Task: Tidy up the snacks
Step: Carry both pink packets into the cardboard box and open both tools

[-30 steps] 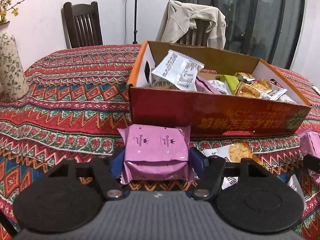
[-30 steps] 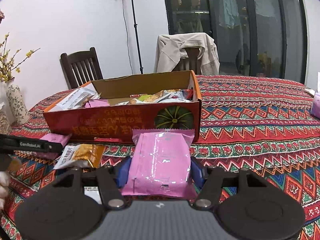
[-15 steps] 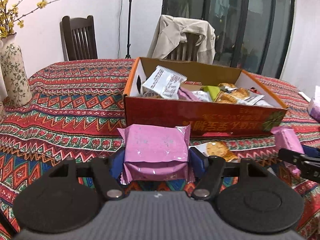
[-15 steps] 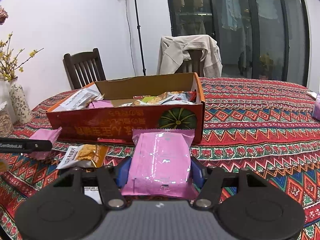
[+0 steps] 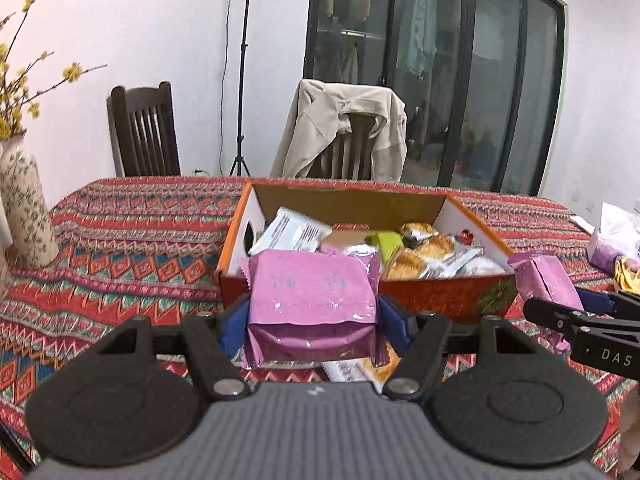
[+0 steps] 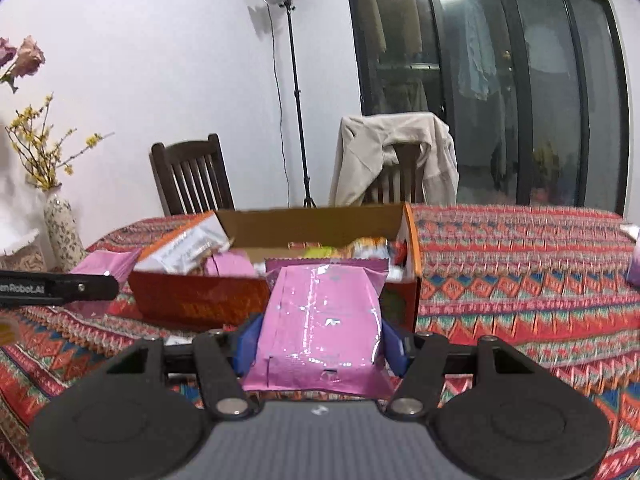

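My left gripper (image 5: 312,316) is shut on a pink snack packet (image 5: 312,292), held above the table in front of the open red cardboard box (image 5: 440,296). My right gripper (image 6: 320,340) is shut on another pink snack packet (image 6: 324,316), also raised near the box (image 6: 200,300). The box holds several snack packets, among them a white one (image 5: 292,234) and biscuit packs (image 5: 424,248). The right gripper with its pink packet (image 5: 544,280) shows at the right of the left wrist view. The left gripper's arm (image 6: 60,288) and packet (image 6: 104,262) show at the left of the right wrist view.
A biscuit packet (image 5: 360,368) lies on the patterned tablecloth (image 5: 120,248) below my left gripper. A flowered vase (image 5: 24,208) stands at the table's left edge. Two chairs (image 5: 144,128) stand behind the table, one draped with a jacket (image 5: 344,128). Pink items (image 5: 616,240) lie at the far right.
Both grippers have risen with their pink packets, so the views now look down into the box. The two grippers have come closer to each other.
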Tool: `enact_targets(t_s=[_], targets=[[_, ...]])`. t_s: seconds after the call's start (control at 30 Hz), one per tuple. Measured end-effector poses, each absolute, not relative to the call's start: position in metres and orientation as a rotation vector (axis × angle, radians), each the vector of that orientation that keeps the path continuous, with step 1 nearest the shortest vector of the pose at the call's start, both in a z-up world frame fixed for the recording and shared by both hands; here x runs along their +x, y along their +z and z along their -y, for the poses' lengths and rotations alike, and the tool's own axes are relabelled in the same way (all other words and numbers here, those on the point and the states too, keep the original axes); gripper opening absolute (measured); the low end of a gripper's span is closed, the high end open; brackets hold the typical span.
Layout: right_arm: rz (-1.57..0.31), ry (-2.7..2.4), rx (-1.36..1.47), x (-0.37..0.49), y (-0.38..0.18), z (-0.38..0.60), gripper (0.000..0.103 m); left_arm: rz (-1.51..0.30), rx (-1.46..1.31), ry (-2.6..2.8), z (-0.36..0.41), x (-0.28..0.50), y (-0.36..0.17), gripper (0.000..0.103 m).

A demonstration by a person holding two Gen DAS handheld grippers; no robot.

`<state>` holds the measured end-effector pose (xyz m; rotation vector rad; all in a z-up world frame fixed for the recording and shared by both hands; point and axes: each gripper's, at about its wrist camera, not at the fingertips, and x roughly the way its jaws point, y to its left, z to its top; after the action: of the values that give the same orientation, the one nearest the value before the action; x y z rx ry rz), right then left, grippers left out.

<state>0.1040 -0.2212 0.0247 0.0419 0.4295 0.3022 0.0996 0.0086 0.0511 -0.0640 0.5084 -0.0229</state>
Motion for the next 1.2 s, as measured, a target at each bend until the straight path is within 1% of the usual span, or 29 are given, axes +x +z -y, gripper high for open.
enact_targets(t_s=[0.4,0.67,0.8,0.97,1.2], targets=[[-0.392,0.292,0.022,0.147,0.064,0.21,0.061,-0.461,-0.064,-0.007,0.009,0.147,0.079,0.069],[-0.392,0.275,0.037,0.188,0.072,0.198,0.061,-0.452,-0.109,0.03,0.006,0.187,0.084,0.069],[-0.387,0.253,0.05,0.209,0.069,0.196,0.061,-0.444,-0.137,0.051,0.003,0.209,0.082,0.069],[-0.389,0.239,0.064,0.226,0.051,0.197,0.061,-0.431,-0.141,0.056,-0.001,0.222,0.063,0.069],[-0.419,0.247,0.054,0.236,0.03,0.195,0.061,-0.472,-0.101,0.067,-0.003,0.231,0.042,0.069]])
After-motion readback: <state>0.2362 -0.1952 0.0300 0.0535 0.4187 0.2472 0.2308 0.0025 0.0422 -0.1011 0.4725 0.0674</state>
